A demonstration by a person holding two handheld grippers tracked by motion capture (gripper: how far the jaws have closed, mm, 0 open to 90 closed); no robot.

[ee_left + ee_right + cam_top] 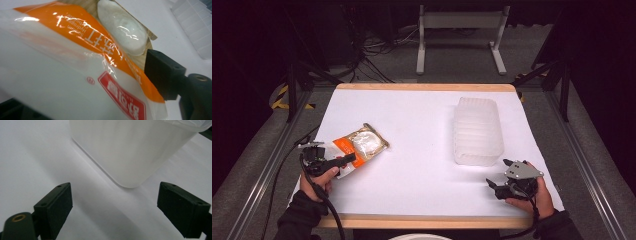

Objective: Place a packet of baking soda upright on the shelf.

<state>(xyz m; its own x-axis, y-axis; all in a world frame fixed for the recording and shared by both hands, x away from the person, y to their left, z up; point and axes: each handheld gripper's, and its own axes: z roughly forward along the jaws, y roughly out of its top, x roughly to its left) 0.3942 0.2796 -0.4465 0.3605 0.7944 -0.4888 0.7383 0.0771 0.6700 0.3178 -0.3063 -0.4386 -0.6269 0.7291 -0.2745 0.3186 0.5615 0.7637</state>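
Note:
An orange and white plastic packet (360, 146) with a round white piece under its clear window lies on the left of the white table (422, 175). My left gripper (343, 161) has the packet's near end between its jaws. In the left gripper view the packet (75, 62) bulks close to the camera, and the right finger's pad (163, 75) presses on its edge; the other finger is hidden behind it. My right gripper (497, 172) rests open near the front right edge, its jaws (116, 197) wide apart and bare, facing a translucent plastic container (130, 150).
The translucent ribbed container (477, 131) stands on the right half of the table, a short way beyond my right gripper. A wooden rim (427, 87) edges the table's far side. Beyond it stand cables and a white metal frame (459, 30) on the floor.

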